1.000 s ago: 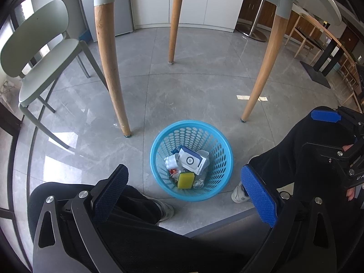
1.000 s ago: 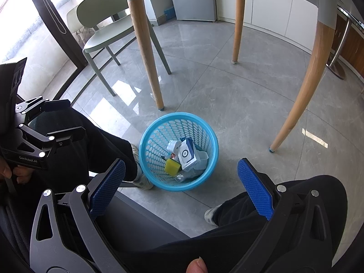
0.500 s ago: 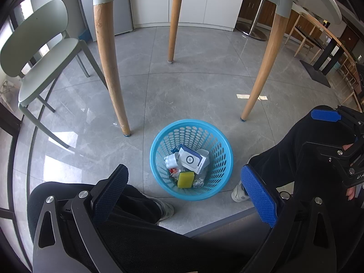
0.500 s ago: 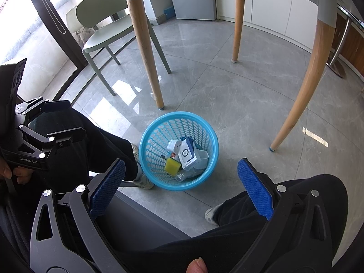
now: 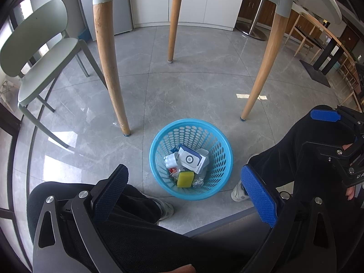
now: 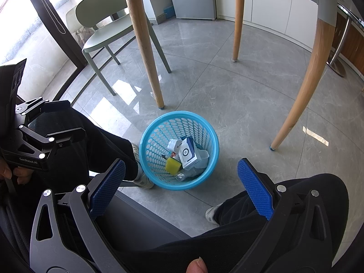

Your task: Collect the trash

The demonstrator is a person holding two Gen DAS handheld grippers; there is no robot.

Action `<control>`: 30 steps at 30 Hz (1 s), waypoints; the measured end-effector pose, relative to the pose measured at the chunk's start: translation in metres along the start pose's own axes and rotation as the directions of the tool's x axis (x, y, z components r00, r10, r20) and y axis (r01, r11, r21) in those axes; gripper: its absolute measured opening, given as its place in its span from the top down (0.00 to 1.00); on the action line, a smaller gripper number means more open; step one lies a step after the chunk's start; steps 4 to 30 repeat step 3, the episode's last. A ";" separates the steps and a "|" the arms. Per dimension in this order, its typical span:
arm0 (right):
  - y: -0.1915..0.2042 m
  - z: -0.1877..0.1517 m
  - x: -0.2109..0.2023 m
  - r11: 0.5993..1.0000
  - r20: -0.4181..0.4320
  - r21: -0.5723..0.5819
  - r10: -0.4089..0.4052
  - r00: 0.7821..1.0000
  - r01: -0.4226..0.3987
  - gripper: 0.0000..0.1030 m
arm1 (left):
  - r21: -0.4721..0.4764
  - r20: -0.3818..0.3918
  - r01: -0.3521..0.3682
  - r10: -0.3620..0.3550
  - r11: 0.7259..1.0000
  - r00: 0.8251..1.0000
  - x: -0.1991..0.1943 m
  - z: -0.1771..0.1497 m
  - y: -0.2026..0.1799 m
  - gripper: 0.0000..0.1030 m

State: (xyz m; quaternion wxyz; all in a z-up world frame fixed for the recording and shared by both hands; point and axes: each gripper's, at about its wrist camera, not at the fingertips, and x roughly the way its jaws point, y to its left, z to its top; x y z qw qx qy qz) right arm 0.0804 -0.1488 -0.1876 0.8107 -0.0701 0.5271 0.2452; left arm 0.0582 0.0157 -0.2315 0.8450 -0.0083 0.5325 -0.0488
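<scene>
The blue basket (image 5: pixel 191 191) stands on the grey floor (image 5: pixel 182 95) at the centre of both views, between the person's knees. Inside lie a white box (image 5: pixel 191 160), a yellow sponge (image 5: pixel 184 179) and crumpled wrappers. The left gripper (image 5: pixel 184 188) and the right gripper (image 6: pixel 179 182) both hang above it, fingers wide apart and empty.

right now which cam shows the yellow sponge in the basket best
The left wrist view: the yellow sponge lies nearest the camera in the blue basket, its whole top face showing. The right wrist view shows it too, but smaller and partly tucked beside the white box.
</scene>
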 end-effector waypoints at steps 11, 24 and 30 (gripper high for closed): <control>0.001 -0.002 0.000 1.000 0.000 0.001 0.001 1.000 -0.001 0.08 | -0.005 -0.006 -0.001 0.001 1.000 1.000 0.002 -0.002 0.000 0.06; 0.001 -0.002 0.000 1.000 0.000 0.001 0.001 1.000 -0.001 0.08 | -0.005 -0.006 -0.001 0.001 1.000 1.000 0.002 -0.002 0.000 0.06; 0.001 -0.002 0.000 1.000 0.000 0.001 0.001 1.000 -0.001 0.08 | -0.005 -0.006 -0.001 0.001 1.000 1.000 0.002 -0.002 0.000 0.06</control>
